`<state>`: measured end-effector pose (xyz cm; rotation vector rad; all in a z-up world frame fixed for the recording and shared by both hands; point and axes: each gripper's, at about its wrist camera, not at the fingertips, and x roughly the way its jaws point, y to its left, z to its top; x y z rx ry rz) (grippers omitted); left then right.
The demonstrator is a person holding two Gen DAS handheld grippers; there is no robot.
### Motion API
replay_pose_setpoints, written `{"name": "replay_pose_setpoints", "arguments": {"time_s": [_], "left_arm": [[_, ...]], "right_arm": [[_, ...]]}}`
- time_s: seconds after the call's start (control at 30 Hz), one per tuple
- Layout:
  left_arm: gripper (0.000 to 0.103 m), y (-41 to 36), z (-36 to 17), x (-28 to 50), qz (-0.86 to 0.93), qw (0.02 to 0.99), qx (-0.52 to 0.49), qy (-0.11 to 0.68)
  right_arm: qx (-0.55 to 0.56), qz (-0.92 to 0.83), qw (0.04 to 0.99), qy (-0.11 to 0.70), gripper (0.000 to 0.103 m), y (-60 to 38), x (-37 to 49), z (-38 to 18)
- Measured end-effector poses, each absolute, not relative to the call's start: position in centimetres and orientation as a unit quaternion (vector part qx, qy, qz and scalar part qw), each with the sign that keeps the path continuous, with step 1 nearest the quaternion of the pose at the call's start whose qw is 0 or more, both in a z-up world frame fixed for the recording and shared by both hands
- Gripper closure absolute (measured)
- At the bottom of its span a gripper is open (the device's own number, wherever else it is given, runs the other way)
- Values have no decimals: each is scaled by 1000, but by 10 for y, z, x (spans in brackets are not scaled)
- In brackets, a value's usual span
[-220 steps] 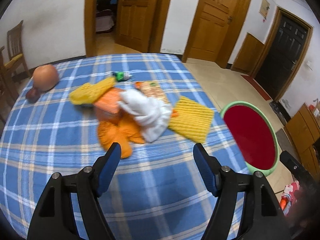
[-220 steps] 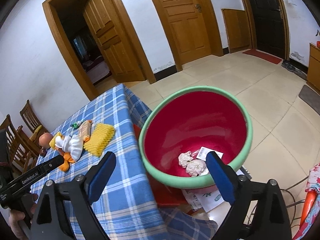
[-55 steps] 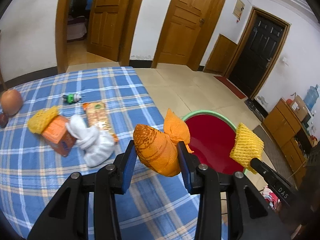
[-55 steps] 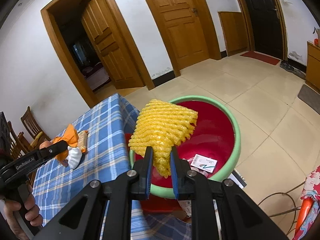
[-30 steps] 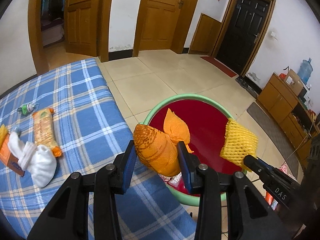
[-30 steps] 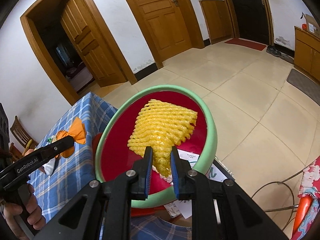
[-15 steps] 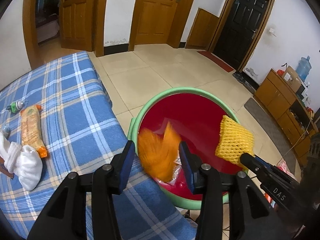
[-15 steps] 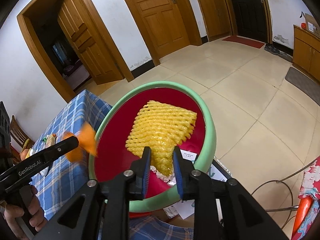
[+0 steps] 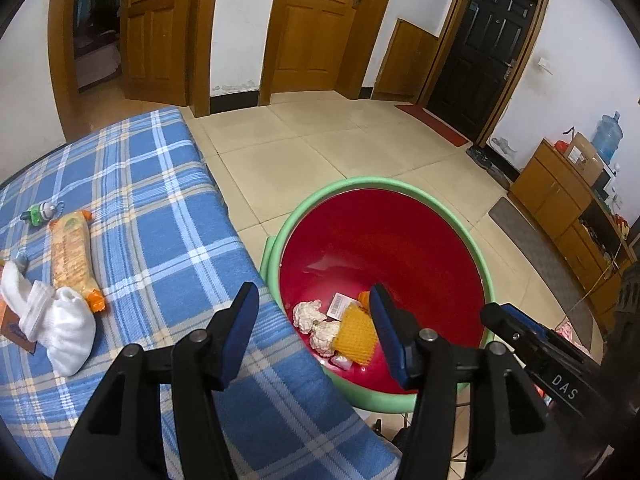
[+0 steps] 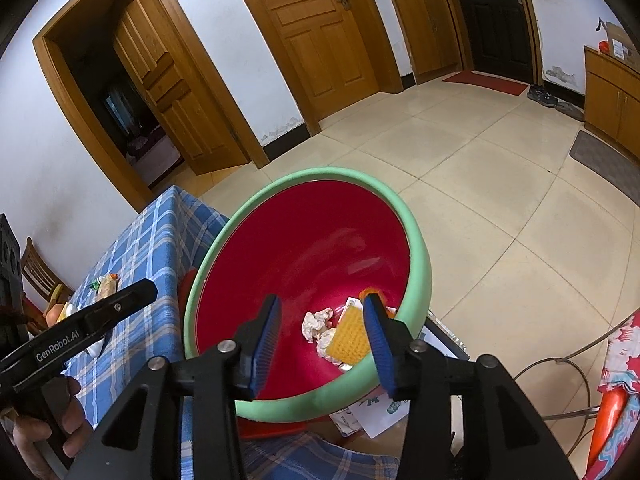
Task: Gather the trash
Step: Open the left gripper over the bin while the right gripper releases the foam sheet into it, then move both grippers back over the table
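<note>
I hold two grippers above one red basin (image 9: pixel 460 240) with a green rim, beside the blue plaid table (image 9: pixel 160 240). The left gripper (image 9: pixel 312 332) and right gripper (image 10: pixel 324 336) have both just been opening, jaws spread, nothing between them. In the basin lie one yellow foam net (image 10: pixel 352 338), an orange wrapper (image 10: pixel 370 293) half hidden, two crumpled tissues (image 9: pixel 306 314) and one labelled slip (image 9: pixel 340 305). On the table lie one biscuit pack (image 9: pixel 70 250) and one white sock (image 9: pixel 60 324).
</note>
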<state>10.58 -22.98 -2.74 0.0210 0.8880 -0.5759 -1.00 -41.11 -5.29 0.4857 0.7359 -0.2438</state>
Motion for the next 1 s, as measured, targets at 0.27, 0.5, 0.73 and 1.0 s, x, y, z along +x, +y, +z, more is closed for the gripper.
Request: {"name": "replay_pose_setpoints", "arguments": {"time_s": [0.27,0.5,0.73,1.0], "left_arm": [[41,-215,-19,98,-258,872,6,415],[35,-196,-7,88,-242,883,4,401],[33,-170,0,84,-218,892,-7,395],[32,-133,2,84,-184,901,-20,391]], "right_arm": [[231,-116,902,346,50,-404,-14,-43],[225,-118,906,337,32,-395,-17,-35],[225,-107,910,332,24,-382,-18,-28],[213,-80,915,333,17,-357,-9,-21]]}}
